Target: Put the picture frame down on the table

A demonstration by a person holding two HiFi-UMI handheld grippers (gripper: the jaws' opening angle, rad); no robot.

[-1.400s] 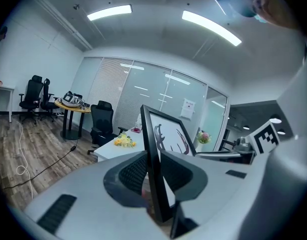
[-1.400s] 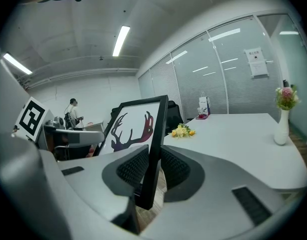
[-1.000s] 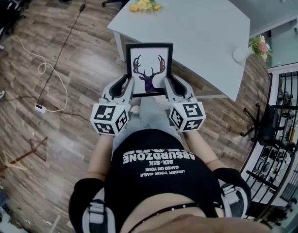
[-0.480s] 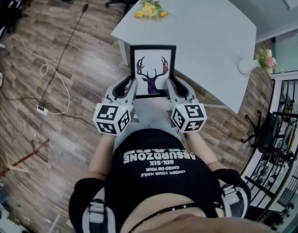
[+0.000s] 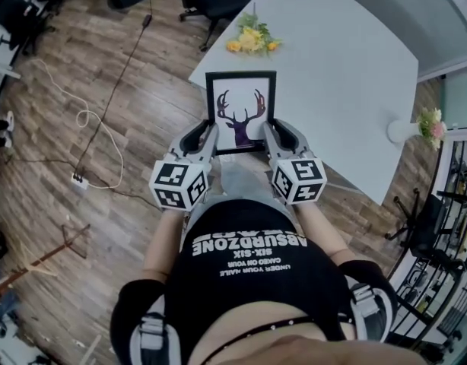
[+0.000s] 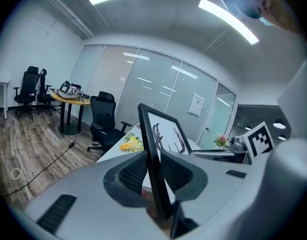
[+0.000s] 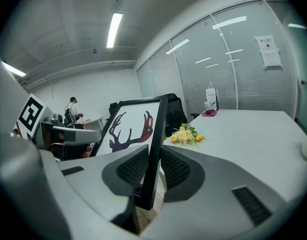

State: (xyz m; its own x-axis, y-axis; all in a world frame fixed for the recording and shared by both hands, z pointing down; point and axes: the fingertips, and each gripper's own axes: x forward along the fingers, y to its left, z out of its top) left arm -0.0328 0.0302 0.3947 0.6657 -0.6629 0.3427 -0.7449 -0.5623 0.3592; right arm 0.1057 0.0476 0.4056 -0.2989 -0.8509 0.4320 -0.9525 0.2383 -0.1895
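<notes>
A black picture frame (image 5: 241,111) with a purple deer-head print is held in the air between both grippers, at the near edge of the white table (image 5: 347,74). My left gripper (image 5: 209,133) is shut on the frame's left side edge (image 6: 152,169). My right gripper (image 5: 268,131) is shut on its right side edge (image 7: 152,154). The frame tilts back, with the print (image 7: 129,128) facing up toward me. Its upper part overlaps the table's edge in the head view; whether it touches the table is hidden.
A bunch of yellow flowers (image 5: 252,39) lies on the table just beyond the frame. A white vase with pink flowers (image 5: 416,128) stands at the table's right edge. Black office chairs (image 6: 106,121) stand past the table. A white cable (image 5: 89,139) lies on the wood floor at left.
The table has come closer and shifted right in the head view; frame and both grippers now reach further over its near edge. Both grips are unchanged.
</notes>
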